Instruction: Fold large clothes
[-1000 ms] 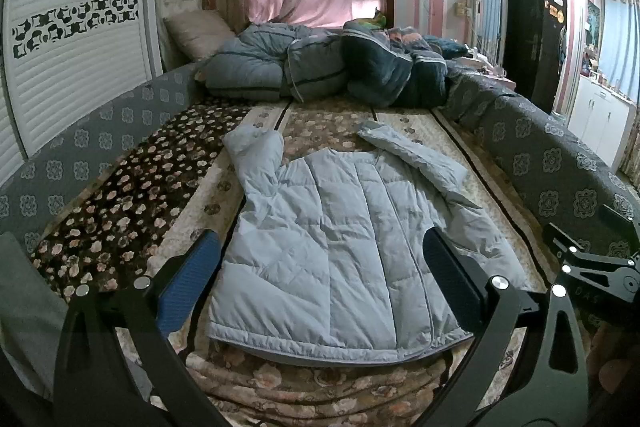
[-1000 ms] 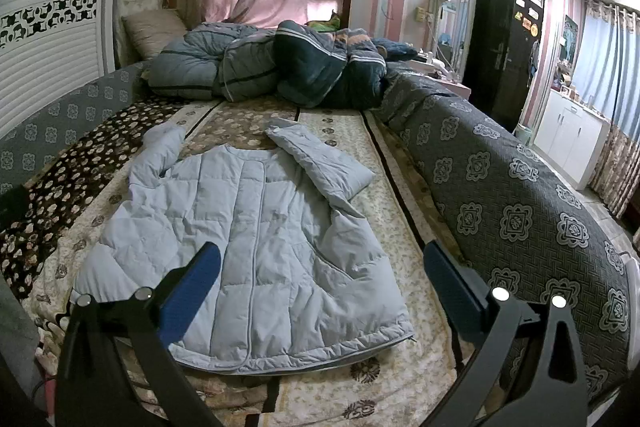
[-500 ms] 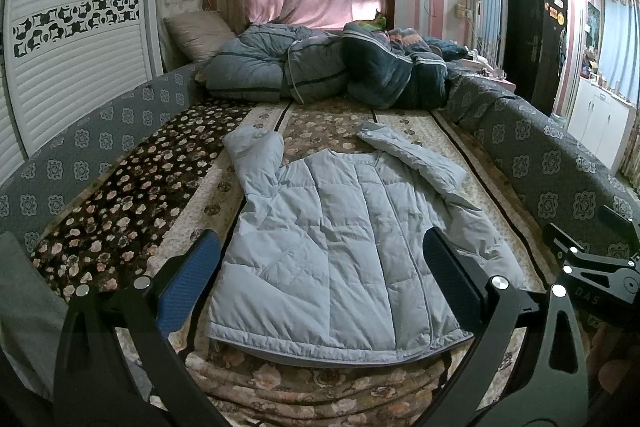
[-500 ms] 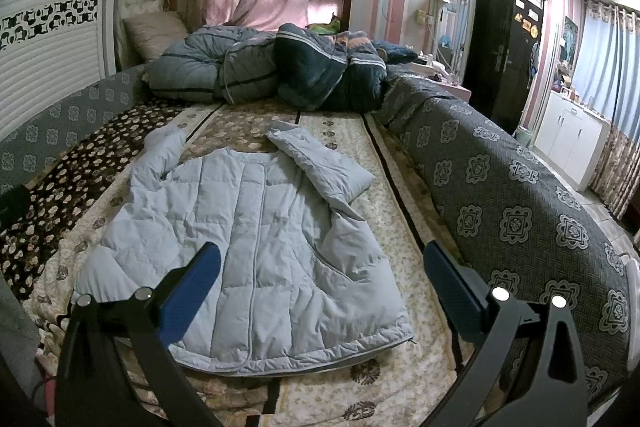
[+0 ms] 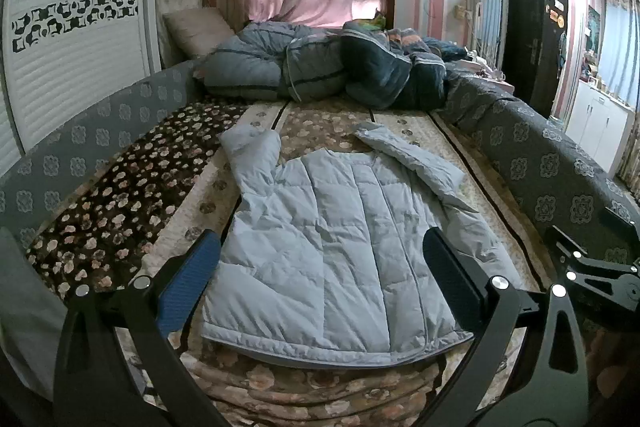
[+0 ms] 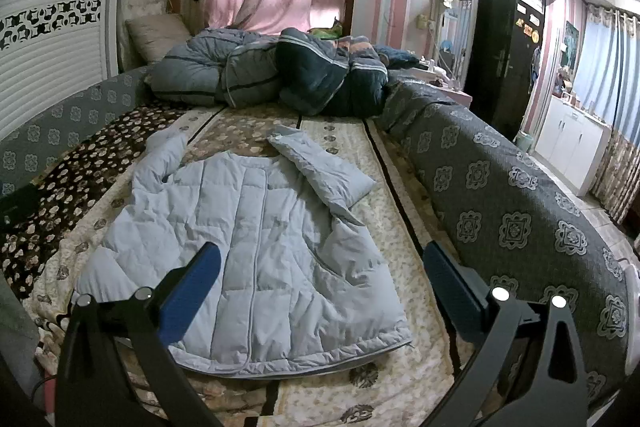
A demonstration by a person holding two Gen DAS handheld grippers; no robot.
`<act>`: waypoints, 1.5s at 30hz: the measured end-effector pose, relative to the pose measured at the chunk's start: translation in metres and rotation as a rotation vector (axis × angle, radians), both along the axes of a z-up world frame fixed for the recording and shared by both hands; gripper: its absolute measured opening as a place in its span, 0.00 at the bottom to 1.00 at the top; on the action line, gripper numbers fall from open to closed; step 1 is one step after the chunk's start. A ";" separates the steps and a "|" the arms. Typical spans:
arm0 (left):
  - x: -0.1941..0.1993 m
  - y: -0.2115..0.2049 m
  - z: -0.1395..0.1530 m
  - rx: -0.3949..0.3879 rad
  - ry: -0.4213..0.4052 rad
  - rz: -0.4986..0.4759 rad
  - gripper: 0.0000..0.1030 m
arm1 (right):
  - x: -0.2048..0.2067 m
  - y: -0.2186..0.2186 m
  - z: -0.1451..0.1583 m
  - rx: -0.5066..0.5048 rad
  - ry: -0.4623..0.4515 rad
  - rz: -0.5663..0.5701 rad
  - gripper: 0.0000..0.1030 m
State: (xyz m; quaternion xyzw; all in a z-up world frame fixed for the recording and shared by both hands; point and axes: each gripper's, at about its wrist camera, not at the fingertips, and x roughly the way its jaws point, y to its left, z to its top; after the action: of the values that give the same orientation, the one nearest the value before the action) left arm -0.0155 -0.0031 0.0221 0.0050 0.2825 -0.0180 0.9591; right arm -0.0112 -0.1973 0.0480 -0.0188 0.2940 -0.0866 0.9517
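1. Task thing: pale blue quilted puffer jacket [image 5: 336, 247], laid flat, front up, on the floral bedspread [image 5: 312, 391], hem toward the cameras, collar toward the piled duvets [image 5: 320, 75] at the far end. Both sleeves angle up and away from the body; the sleeve on the right of the frames [image 6: 320, 171] lies folded back over the shoulder area.
2. Left gripper [image 5: 320, 283]: fingers spread wide, nothing between them, held above the hem end, not touching fabric.
3. Right gripper [image 6: 320, 291]: also spread wide and empty, above the hem corner nearer the grey patterned side rail [image 6: 512, 219].
4. Handling, my guess: down-type fill, so light and v. soft, no stiffness; it will sag and balloon when lifted, and trapped air prob. makes folds spring back. Shell looks smooth, maybe a bit slick, so thin pinches could slip.
5. Where to grip, my guess: the bound hem edge [image 6: 304, 359] and its corners, or sleeve cuffs [image 5: 244, 139], since seams and edging give firmer bites than puffy panels. One gripper per side, approx. symmetrical, to keep the fold even.
6. Centre placket [image 6: 260, 227] runs collar to hem; looks closed, handy as a fold ref line.
7. Writing/brands: none readable on the jacket. Faint embossed characters on the other gripper's arm at the right edge of the left view; too small to read. Door sign [image 6: 524, 27] also illegible.
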 end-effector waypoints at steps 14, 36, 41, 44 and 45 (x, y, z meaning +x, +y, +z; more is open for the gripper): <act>0.017 0.001 0.008 -0.075 -0.023 -0.004 0.97 | 0.011 -0.023 0.004 0.137 -0.041 0.042 0.98; 0.096 0.011 0.016 -0.121 0.010 0.053 0.97 | 0.066 -0.035 -0.027 0.210 0.035 0.050 0.98; 0.115 0.007 0.007 -0.094 0.018 0.058 0.97 | 0.082 -0.035 -0.031 0.168 0.037 0.042 0.98; 0.125 0.003 0.005 -0.072 0.008 0.057 0.97 | 0.089 -0.033 -0.027 0.126 0.014 0.039 0.98; 0.128 0.002 0.005 -0.067 0.000 0.045 0.97 | 0.092 -0.032 -0.027 0.105 0.008 0.043 0.98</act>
State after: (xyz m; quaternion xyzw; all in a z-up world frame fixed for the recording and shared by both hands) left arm 0.1126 -0.0012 0.0268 -0.0335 0.2816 -0.0060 0.9589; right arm 0.0812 -0.2296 0.0212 0.0247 0.3016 -0.0506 0.9518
